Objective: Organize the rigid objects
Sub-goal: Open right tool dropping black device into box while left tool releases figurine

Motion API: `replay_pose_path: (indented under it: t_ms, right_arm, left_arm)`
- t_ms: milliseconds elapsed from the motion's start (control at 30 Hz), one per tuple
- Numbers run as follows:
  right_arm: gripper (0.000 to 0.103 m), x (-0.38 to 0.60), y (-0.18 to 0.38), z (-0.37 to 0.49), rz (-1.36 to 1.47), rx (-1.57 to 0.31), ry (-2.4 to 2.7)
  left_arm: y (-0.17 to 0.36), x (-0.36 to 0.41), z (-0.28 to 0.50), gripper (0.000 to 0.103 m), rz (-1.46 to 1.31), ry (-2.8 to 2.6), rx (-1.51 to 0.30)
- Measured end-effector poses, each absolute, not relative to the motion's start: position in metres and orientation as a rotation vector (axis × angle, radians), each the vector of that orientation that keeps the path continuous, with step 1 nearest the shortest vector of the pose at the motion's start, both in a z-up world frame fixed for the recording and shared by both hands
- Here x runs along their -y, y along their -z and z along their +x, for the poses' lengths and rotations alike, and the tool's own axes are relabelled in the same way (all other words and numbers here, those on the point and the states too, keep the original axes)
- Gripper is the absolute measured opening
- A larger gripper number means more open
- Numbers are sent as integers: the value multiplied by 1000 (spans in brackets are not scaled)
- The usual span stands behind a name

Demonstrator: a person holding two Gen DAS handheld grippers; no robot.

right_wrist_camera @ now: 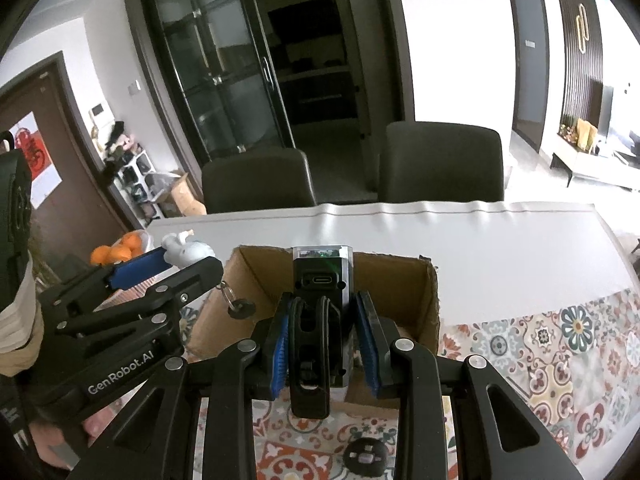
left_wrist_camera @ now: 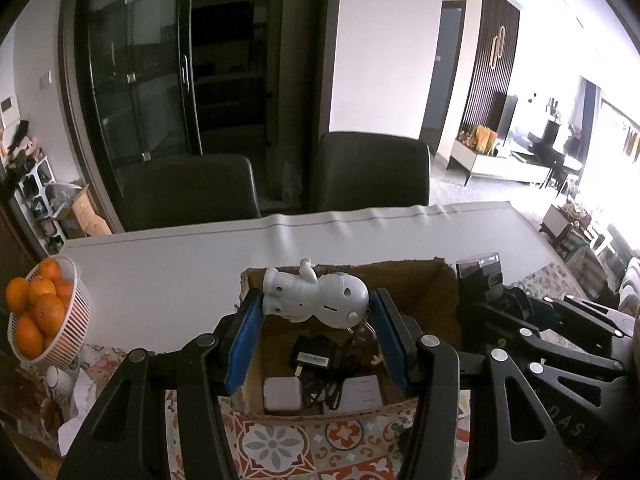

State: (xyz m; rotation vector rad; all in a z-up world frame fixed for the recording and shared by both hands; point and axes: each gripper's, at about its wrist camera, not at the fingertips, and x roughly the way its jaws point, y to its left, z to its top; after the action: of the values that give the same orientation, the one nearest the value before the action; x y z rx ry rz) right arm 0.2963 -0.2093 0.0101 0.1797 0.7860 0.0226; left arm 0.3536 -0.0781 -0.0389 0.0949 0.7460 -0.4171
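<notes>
A glossy white plastic toy figure (left_wrist_camera: 316, 300) is seen between matt black plastic gripper fingers faced with ribbed blue rubber pads (left_wrist_camera: 244, 344). The box (left_wrist_camera: 436, 292) at 12 o'clock of the left gripper (left_wrist_camera: 316, 344) is rough brown cardboard with torn edges. A black plastic device (right_wrist_camera: 320, 320) with a clear glossy top is clamped in the right gripper (right_wrist_camera: 324, 348). The tablecloth (right_wrist_camera: 560, 344) looks smooth and printed, the basket (left_wrist_camera: 76, 292) at 9 o'clock white plastic

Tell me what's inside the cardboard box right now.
Inside the cardboard box: a black adapter with tangled cable, a white charger, and a white flat item. The white toy figure covers the far end.
</notes>
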Motion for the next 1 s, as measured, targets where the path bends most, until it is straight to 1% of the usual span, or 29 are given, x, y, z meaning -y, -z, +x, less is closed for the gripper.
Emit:
replay_pose_path:
  t_ms: [600, 667, 767, 833, 1000]
  right_arm:
    - [31, 225, 37, 326, 224, -928, -16]
    - [34, 225, 38, 326, 216, -926, -5]
    - [35, 227, 39, 326, 212, -936, 8]
    - [35, 228, 38, 325, 206, -936, 18]
    - [35, 228, 34, 314, 194, -917, 35]
  left_arm:
    - [87, 88, 381, 54, 117, 371, -894]
    - [90, 87, 382, 55, 118, 363, -899]
    - [92, 86, 382, 59, 115, 362, -915]
    - [91, 85, 378, 60, 125, 348, -906]
    - [85, 80, 364, 65, 137, 316, -878]
